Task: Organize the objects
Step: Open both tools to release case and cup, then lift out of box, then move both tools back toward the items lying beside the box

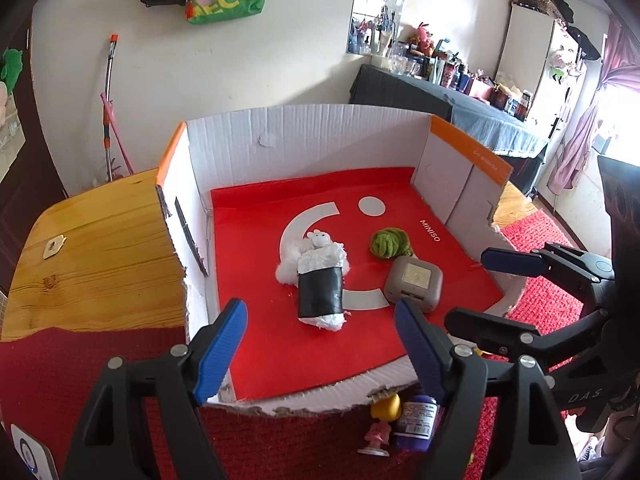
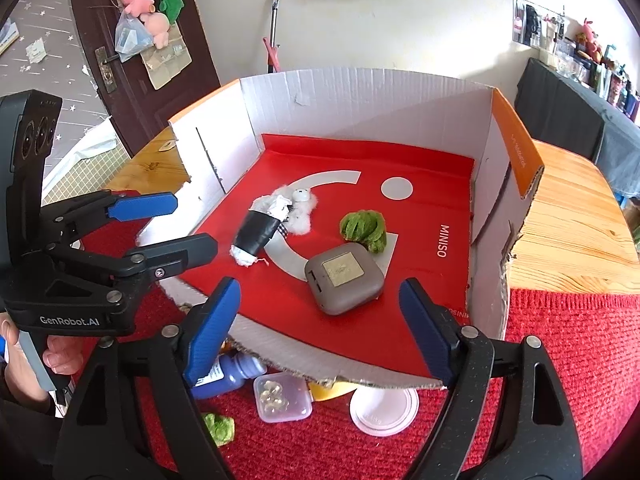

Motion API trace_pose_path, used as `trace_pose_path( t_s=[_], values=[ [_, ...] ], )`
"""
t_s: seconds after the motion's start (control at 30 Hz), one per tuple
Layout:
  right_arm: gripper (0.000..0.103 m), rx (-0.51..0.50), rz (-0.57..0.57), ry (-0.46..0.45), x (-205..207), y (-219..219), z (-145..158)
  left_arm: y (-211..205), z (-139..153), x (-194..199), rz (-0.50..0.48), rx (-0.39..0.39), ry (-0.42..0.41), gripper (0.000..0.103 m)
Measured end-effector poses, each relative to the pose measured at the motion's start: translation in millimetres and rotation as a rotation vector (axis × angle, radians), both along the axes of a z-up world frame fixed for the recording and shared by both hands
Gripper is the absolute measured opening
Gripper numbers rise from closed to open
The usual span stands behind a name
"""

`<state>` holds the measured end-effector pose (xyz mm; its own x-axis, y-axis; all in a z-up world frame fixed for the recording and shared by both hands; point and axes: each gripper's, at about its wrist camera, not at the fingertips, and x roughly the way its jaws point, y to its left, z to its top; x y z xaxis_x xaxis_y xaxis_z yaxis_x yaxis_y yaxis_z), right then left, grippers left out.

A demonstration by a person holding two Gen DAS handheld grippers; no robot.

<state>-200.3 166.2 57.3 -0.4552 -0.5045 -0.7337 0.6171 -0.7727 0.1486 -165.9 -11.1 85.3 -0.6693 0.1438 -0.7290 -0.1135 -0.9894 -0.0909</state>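
Observation:
A white cardboard box (image 1: 320, 132) with a red floor (image 2: 424, 220) holds a white plush toy wrapped in black (image 1: 320, 280), a green fuzzy ball (image 1: 389, 242) and a grey square case (image 1: 414, 283); all three also show in the right wrist view, the plush (image 2: 264, 228), the ball (image 2: 365, 229), the case (image 2: 344, 278). My left gripper (image 1: 316, 354) is open and empty above the box's front edge. My right gripper (image 2: 320, 330) is open and empty at the box's front edge. A purple bottle (image 2: 232, 372), a clear small box (image 2: 282, 398), a white lid (image 2: 384, 410) and a green ball (image 2: 218, 428) lie on the red mat.
The box stands on a wooden table (image 2: 572, 224) with a red mat (image 2: 580, 360) in front. A yellow and pink figure (image 1: 382, 420) lies by the purple bottle (image 1: 416, 420). A cluttered counter (image 1: 460, 92) stands at the far right, a door (image 2: 132, 60) at the left.

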Motion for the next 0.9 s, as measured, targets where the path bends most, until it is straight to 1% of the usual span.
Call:
trace_pose_path(
  t_s=[0.07,0.13,0.23,0.33,0.63,0.7,0.8,0.9],
  values=[
    [0.085,-0.006,-0.001,0.005,2.4,1.5,2.7,1.5,2.2,3.6,-0.003,0.0,0.01,0.08],
    [0.089,-0.009,-0.001,0.013,5.3,2.2,5.0,3.2,5.2,8.4,-0.005,-0.002,0.029,0.083],
    [0.091,-0.01,0.002,0.026,10.5,2.9,8.2,4.7,9.4,14.6,0.005,-0.016,0.056,0.086],
    [0.094,-0.016,0.002,0.034,14.8,5.2,10.7,3.1,11.4,19.7,0.01,-0.007,0.068,0.09],
    [0.097,-0.027,-0.008,0.049,25.6,13.0,13.9,3.9,11.8,31.4,0.012,-0.002,0.079,0.091],
    [0.097,-0.03,-0.007,0.052,28.6,14.6,14.9,4.7,12.4,35.3,0.013,-0.007,0.086,0.095],
    [0.098,-0.033,-0.012,0.062,33.3,17.5,16.7,5.5,14.6,41.6,0.017,-0.011,0.102,0.096],
    [0.098,-0.036,-0.016,0.066,36.9,19.8,17.4,5.3,16.1,45.9,0.016,0.002,0.107,0.099]
  ],
)
